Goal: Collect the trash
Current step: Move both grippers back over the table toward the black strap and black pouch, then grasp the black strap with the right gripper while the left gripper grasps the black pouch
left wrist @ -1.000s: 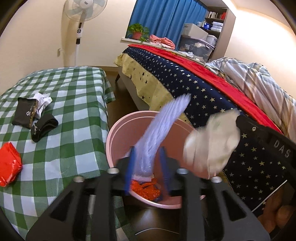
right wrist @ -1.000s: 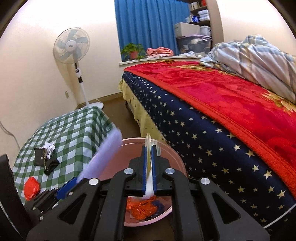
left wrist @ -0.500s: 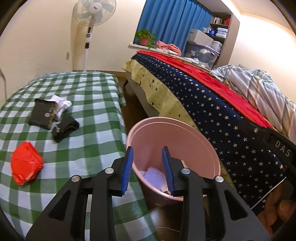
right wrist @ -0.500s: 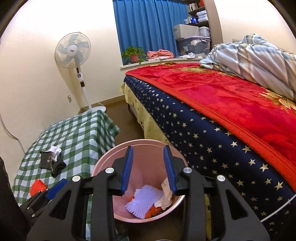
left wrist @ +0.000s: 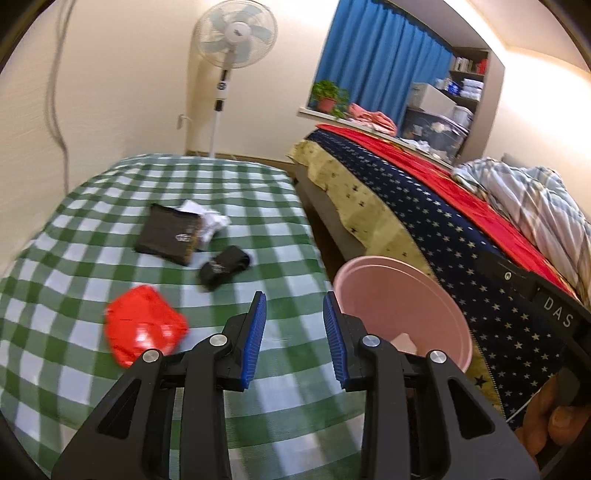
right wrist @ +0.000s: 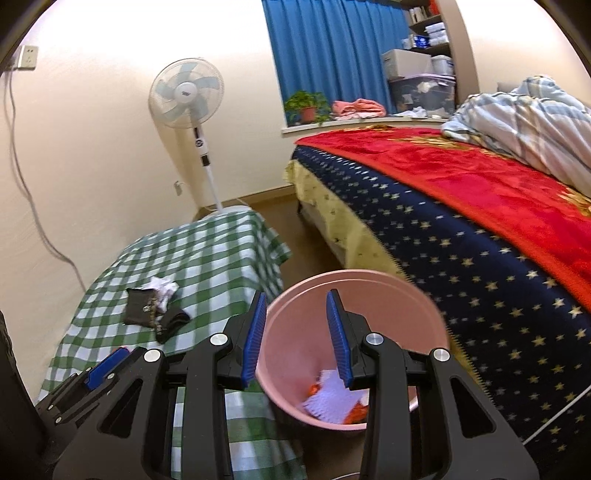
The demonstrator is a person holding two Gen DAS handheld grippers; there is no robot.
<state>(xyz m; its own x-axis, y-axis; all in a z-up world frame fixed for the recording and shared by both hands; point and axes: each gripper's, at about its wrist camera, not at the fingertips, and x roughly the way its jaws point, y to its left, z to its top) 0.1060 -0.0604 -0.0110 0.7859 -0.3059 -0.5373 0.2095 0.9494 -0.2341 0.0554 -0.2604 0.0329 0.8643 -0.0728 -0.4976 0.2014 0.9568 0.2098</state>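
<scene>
The left tongs hang over the near edge of the worktop draped in a soft green-and-white checked cloth, their ribbed blue pads spread wide and holding nothing. Just beyond and to their left lies a crumpled glossy red plastic wrapper, a rounded lump with no clear long axis. The right tongs hover above the round pink plastic bin that stands on the floor between the worktop and the bed; they too gape wide and empty. Down in the bin rest a white ridged foam sheet, scraps of orange wrapper and some pale paper.

Farther across the checked cloth lies a small black fabric roll, its long axis running from near left to far right. Behind it sits a flat matte black pouch, rectangular, with a crumpled white tissue touching its far right edge.

Beyond stand the bed with a navy star-printed blanket and a white pedestal fan against the wall.
</scene>
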